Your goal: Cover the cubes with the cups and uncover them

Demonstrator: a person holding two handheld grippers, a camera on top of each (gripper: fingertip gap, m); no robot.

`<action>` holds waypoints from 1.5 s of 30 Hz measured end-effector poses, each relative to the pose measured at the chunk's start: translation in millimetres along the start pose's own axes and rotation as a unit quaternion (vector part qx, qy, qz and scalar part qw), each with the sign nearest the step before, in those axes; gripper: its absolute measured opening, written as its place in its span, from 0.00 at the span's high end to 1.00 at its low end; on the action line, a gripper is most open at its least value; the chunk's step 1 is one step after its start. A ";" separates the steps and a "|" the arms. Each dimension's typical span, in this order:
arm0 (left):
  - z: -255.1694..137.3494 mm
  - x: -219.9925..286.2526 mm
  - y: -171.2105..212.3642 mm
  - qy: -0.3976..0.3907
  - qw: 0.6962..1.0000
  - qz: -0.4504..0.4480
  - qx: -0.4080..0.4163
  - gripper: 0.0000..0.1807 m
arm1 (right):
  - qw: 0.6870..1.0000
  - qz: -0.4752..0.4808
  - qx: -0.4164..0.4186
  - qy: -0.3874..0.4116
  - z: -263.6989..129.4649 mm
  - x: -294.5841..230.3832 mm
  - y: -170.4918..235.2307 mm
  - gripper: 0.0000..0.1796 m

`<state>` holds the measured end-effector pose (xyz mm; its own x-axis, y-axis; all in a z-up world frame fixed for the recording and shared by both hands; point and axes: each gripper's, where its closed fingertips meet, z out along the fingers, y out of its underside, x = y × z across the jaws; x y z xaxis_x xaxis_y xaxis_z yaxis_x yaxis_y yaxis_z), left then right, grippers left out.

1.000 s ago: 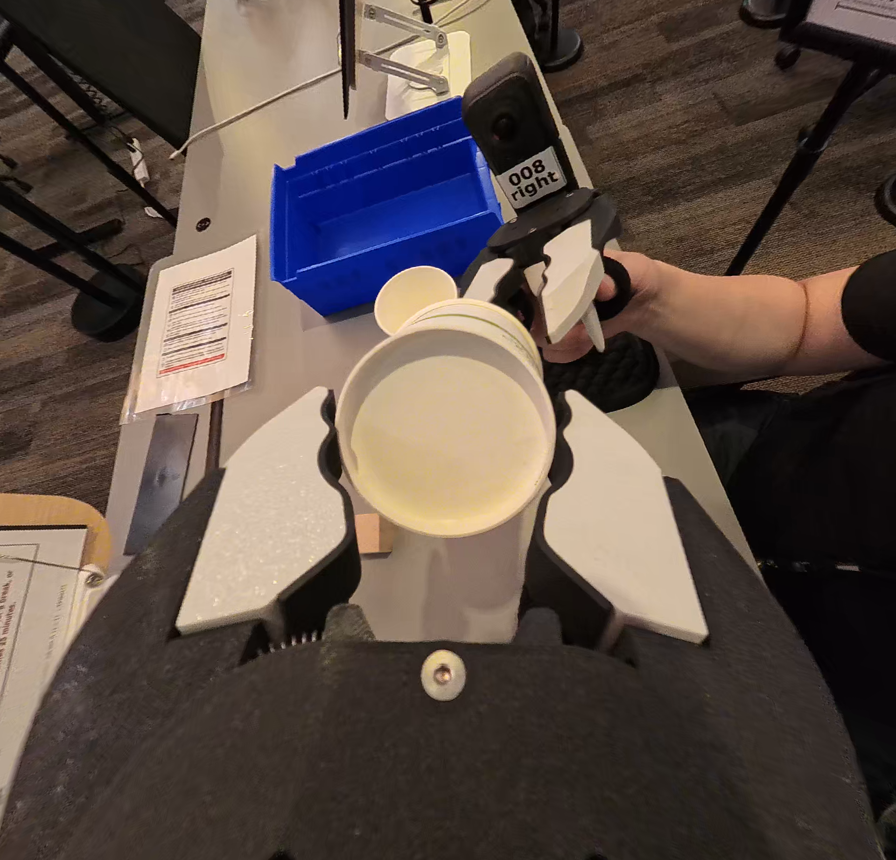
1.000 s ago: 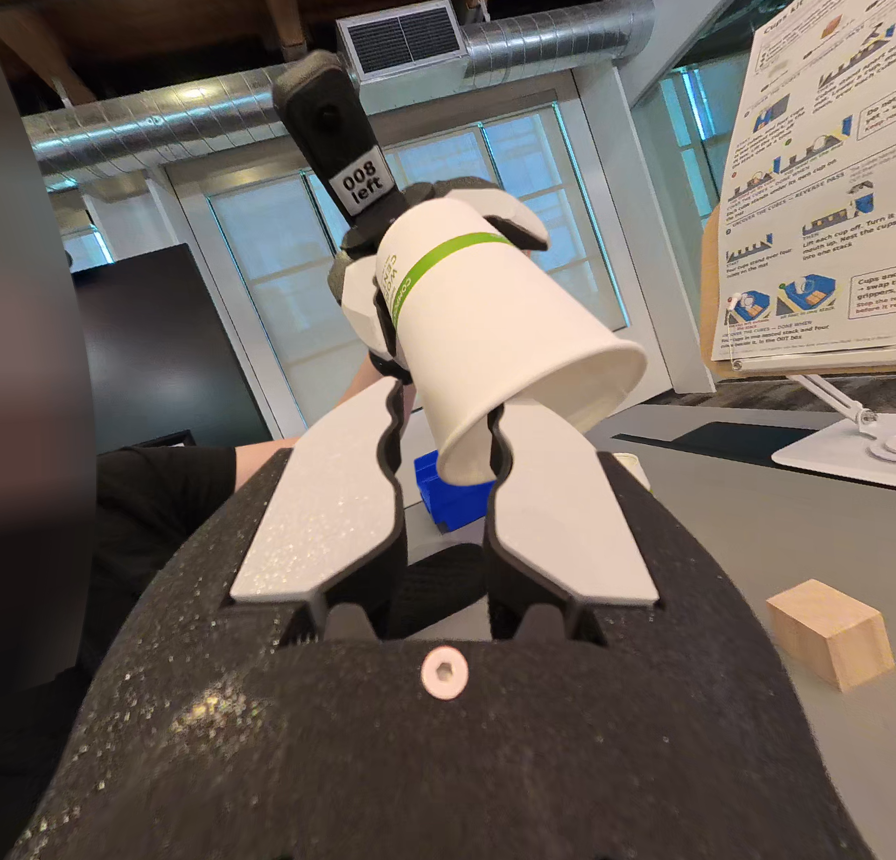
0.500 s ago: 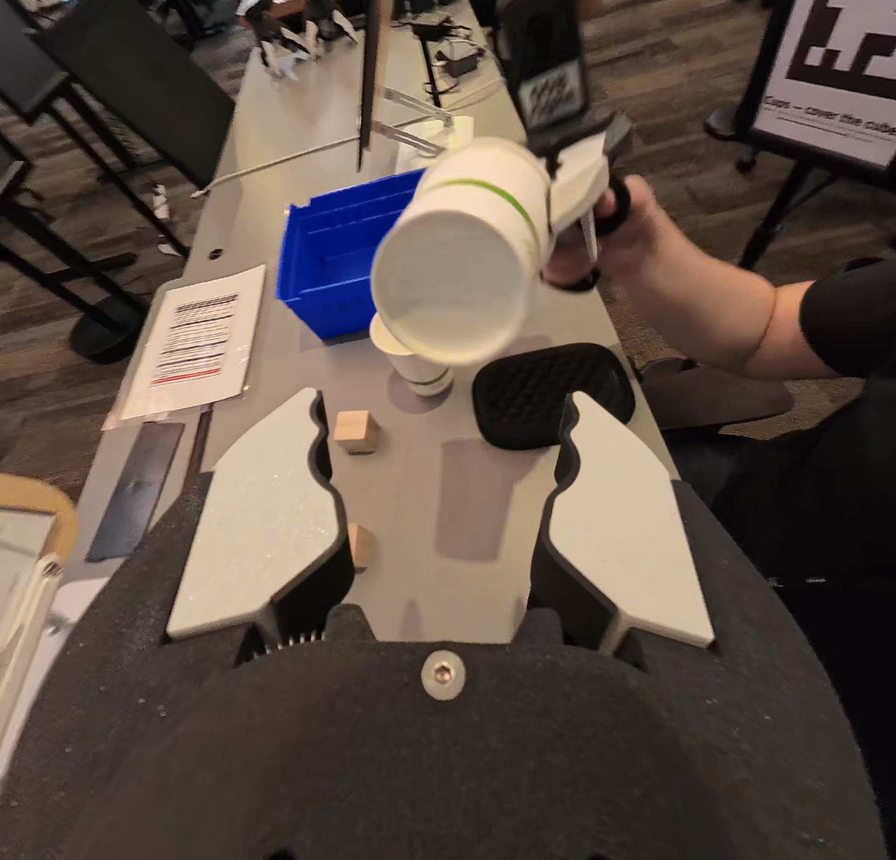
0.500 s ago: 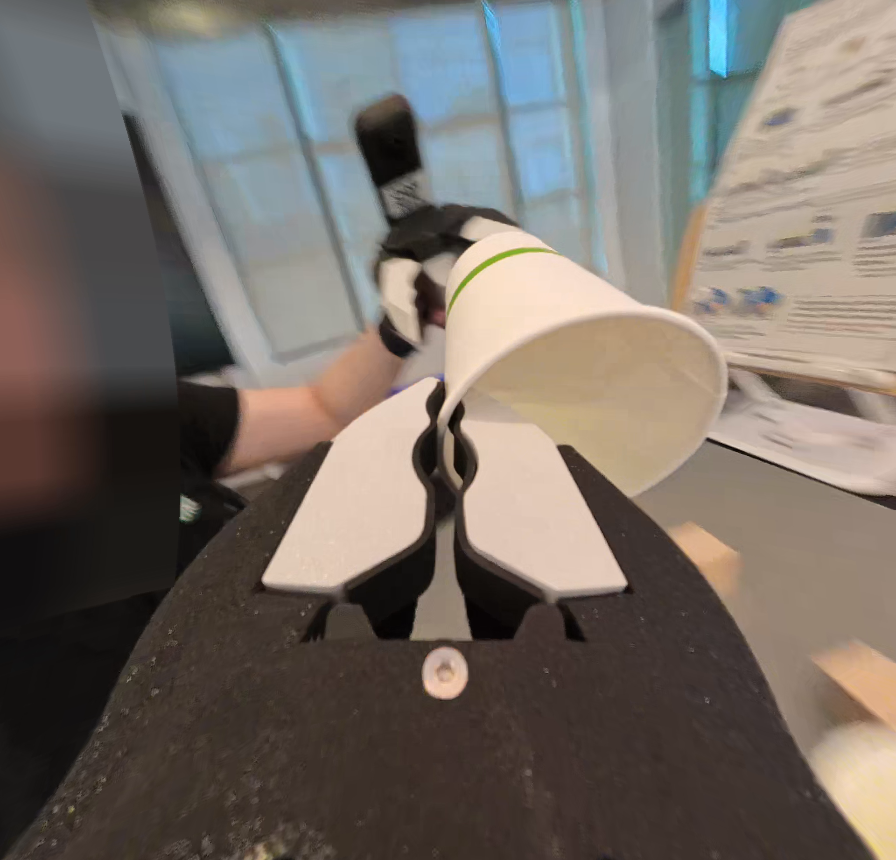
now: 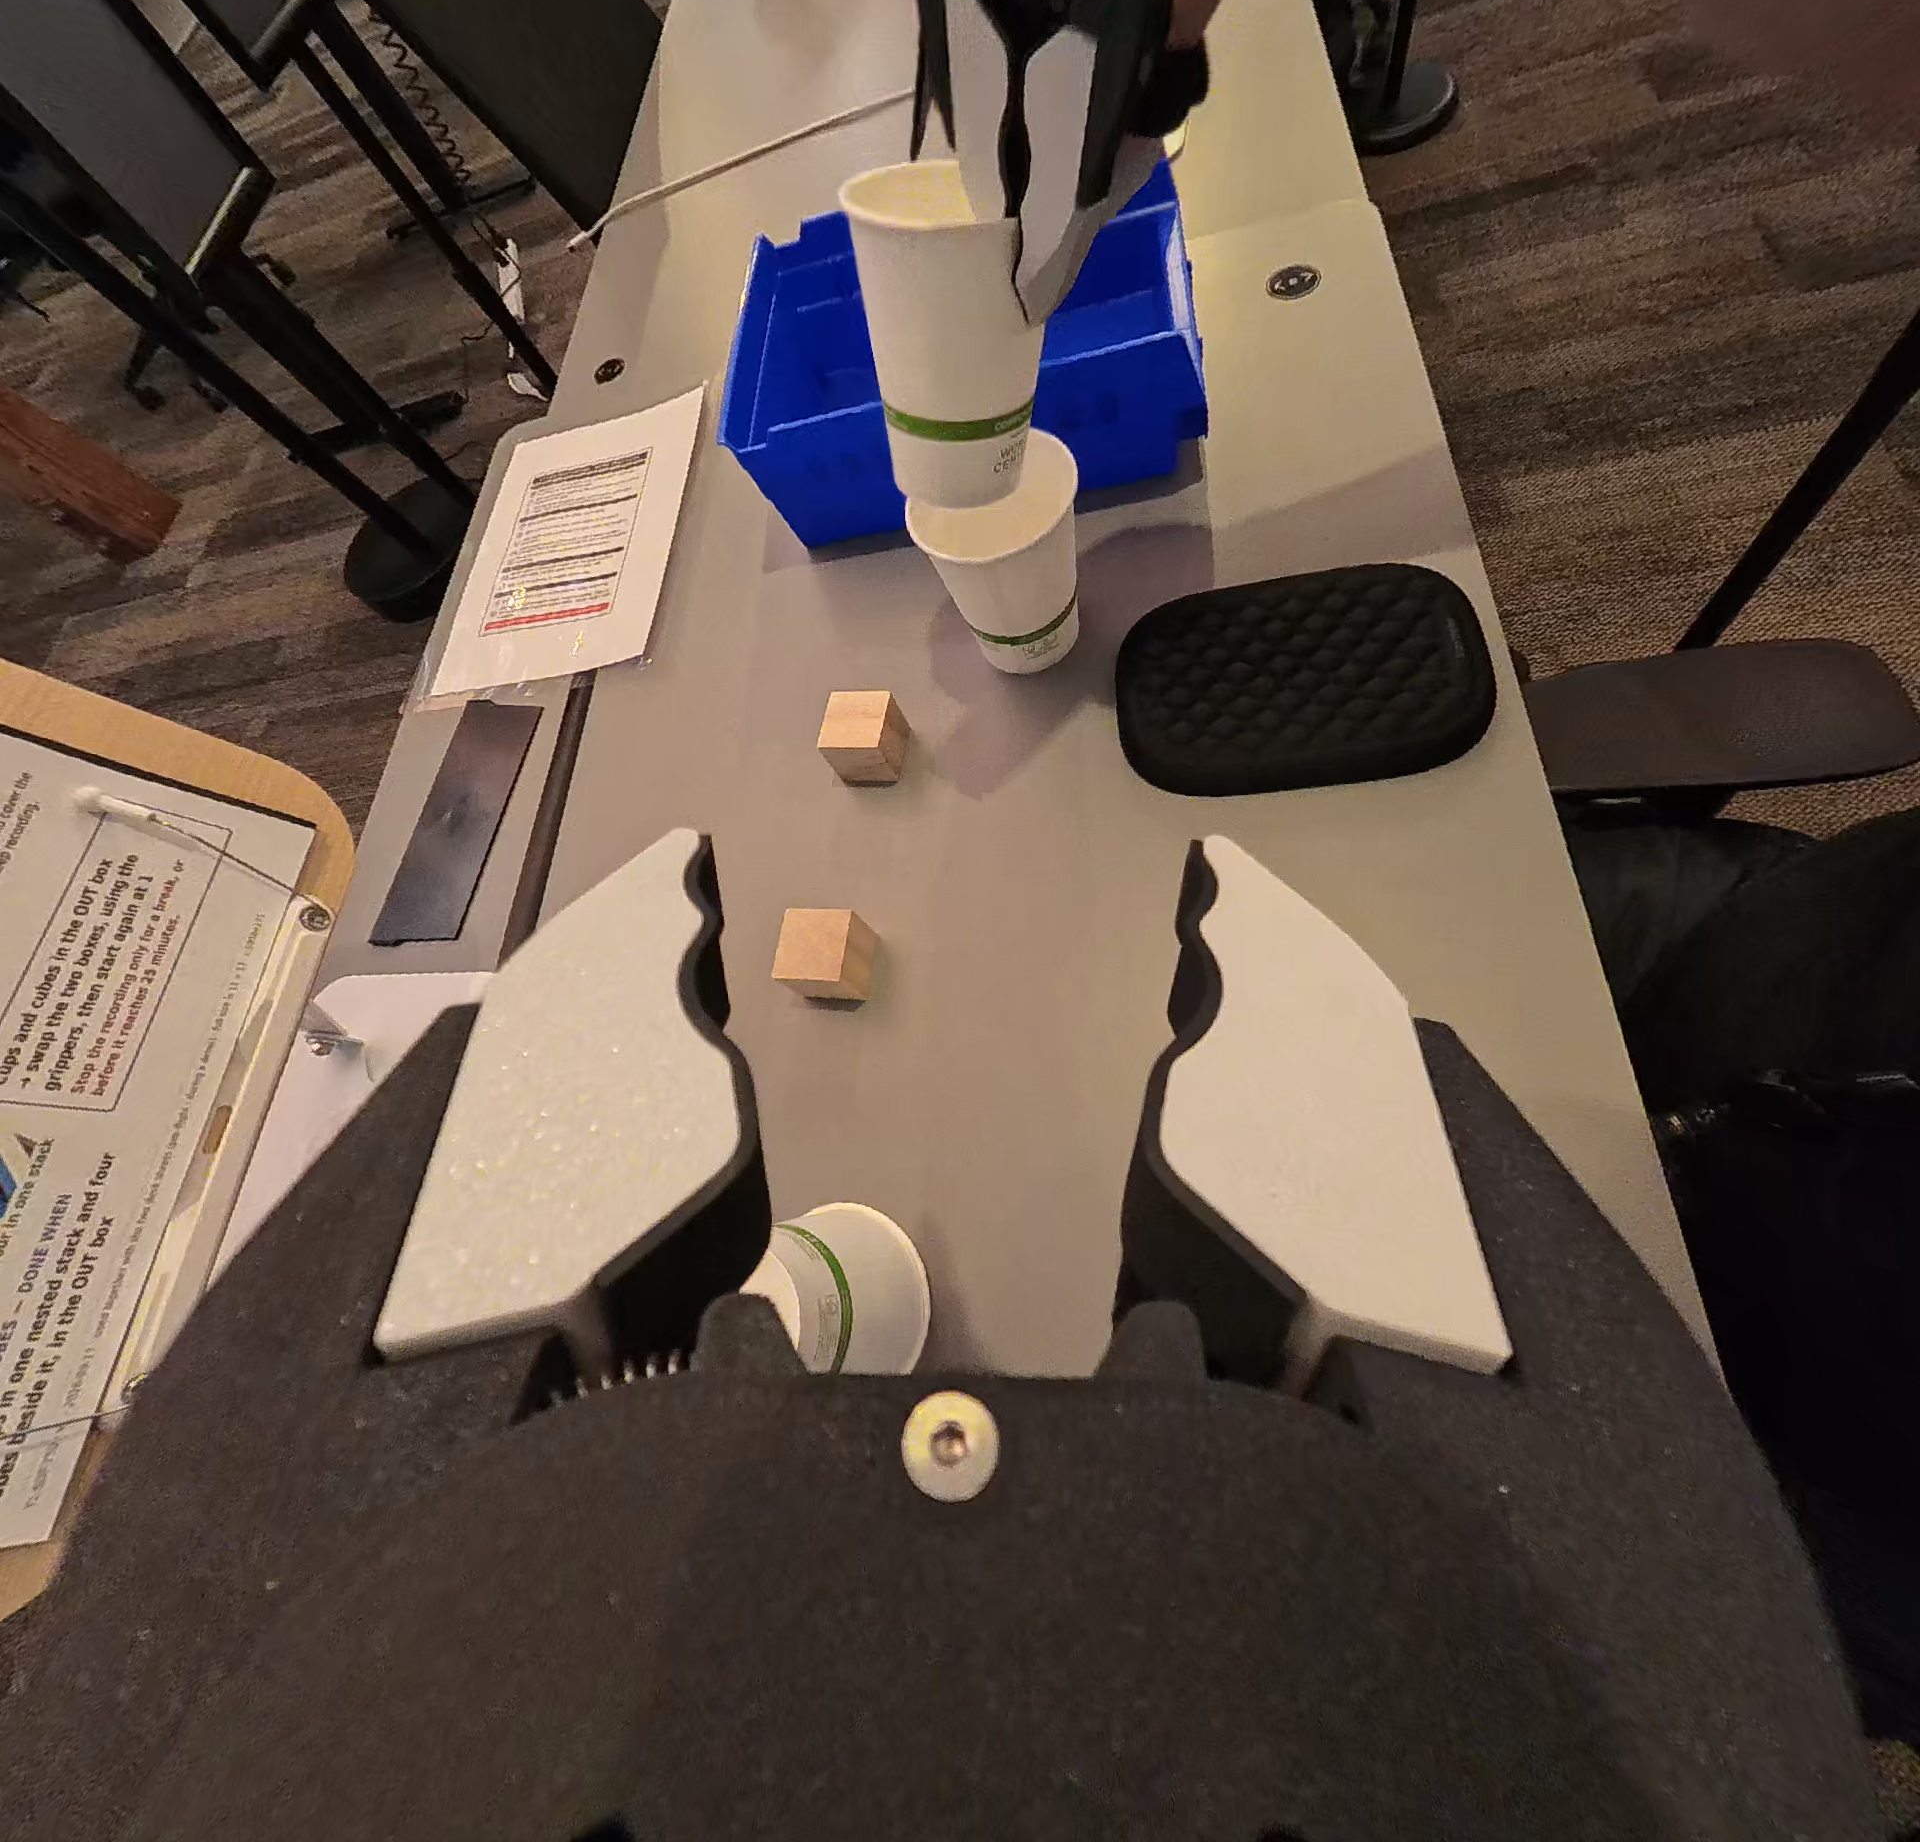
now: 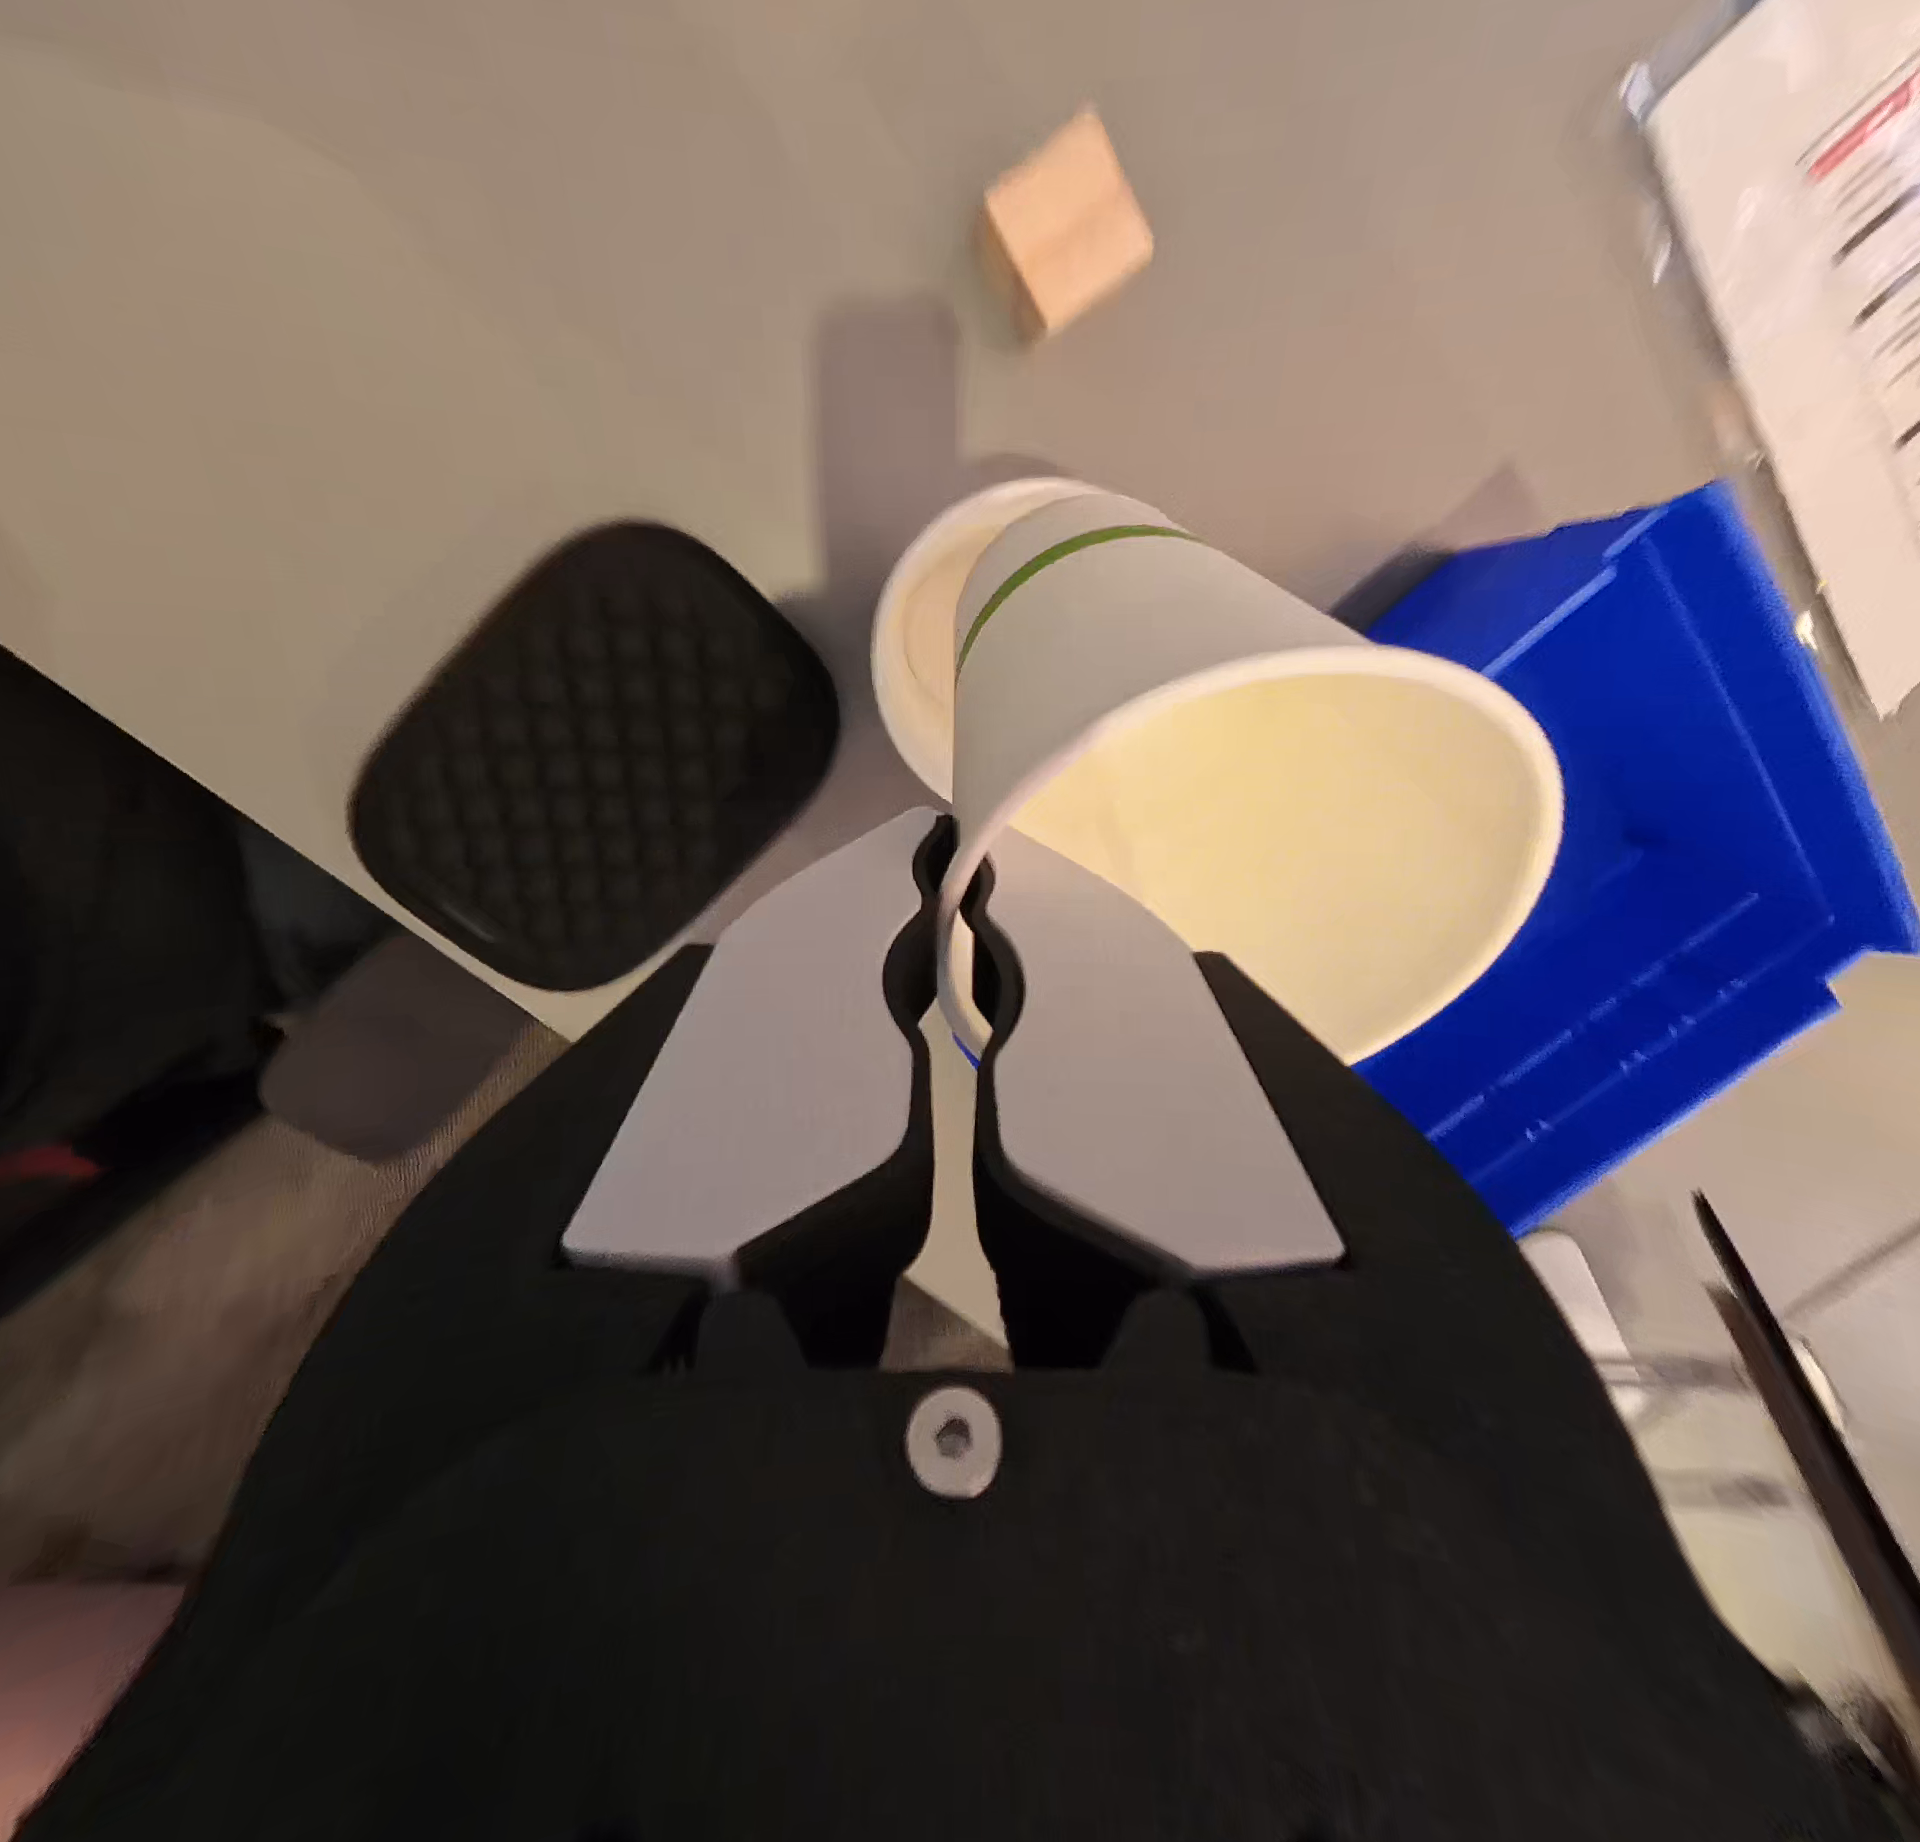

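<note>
My right gripper (image 6: 956,836) is shut on the rim of a white paper cup with a green band (image 6: 1195,753). It holds the cup mouth-up, with the base at the mouth of a second cup (image 6: 914,629) standing on the grey table. The left wrist view shows this gripper (image 5: 1039,130), the held cup (image 5: 956,338) and the standing cup (image 5: 1003,577). My left gripper (image 5: 948,847) is open and empty above the table. Two wooden cubes (image 5: 860,738) (image 5: 826,953) lie bare ahead of it. A third cup (image 5: 852,1283) stands upside down beneath it.
A blue bin (image 5: 1122,369) stands behind the cups, also in the right wrist view (image 6: 1662,805). A black pad (image 5: 1309,675) lies at the right table edge. A laminated sheet (image 5: 571,535) and an instruction board (image 5: 104,1065) are on the left.
My left gripper let go of the cup and drew back and up. My right gripper shut on its rim, turned it mouth-up and brought it down onto the standing cup.
</note>
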<state>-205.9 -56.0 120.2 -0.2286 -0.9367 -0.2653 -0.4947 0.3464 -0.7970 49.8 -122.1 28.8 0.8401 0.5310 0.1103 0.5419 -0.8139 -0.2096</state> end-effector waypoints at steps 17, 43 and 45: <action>1.3 6.0 21.5 0.005 1.000 -0.008 -0.028 0.55 | 0.992 -0.029 -0.120 -0.040 82.4 -6.0 7.7 1.00; -10.2 -74.6 159.2 -0.163 0.958 -0.009 -0.237 0.52 | 0.969 -0.083 0.233 -0.006 -25.4 -50.1 -60.8 0.93; -5.1 -83.5 188.5 -0.159 0.946 -0.029 -0.280 0.47 | 0.951 -0.096 0.292 -0.017 -36.5 -70.6 -69.5 0.93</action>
<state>-284.4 87.8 -5.2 0.0327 -0.8925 -0.4498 -0.8857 0.1826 -0.4267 -46.4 -111.7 71.1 0.7204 0.6718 0.1725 0.5728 -0.4359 -0.6942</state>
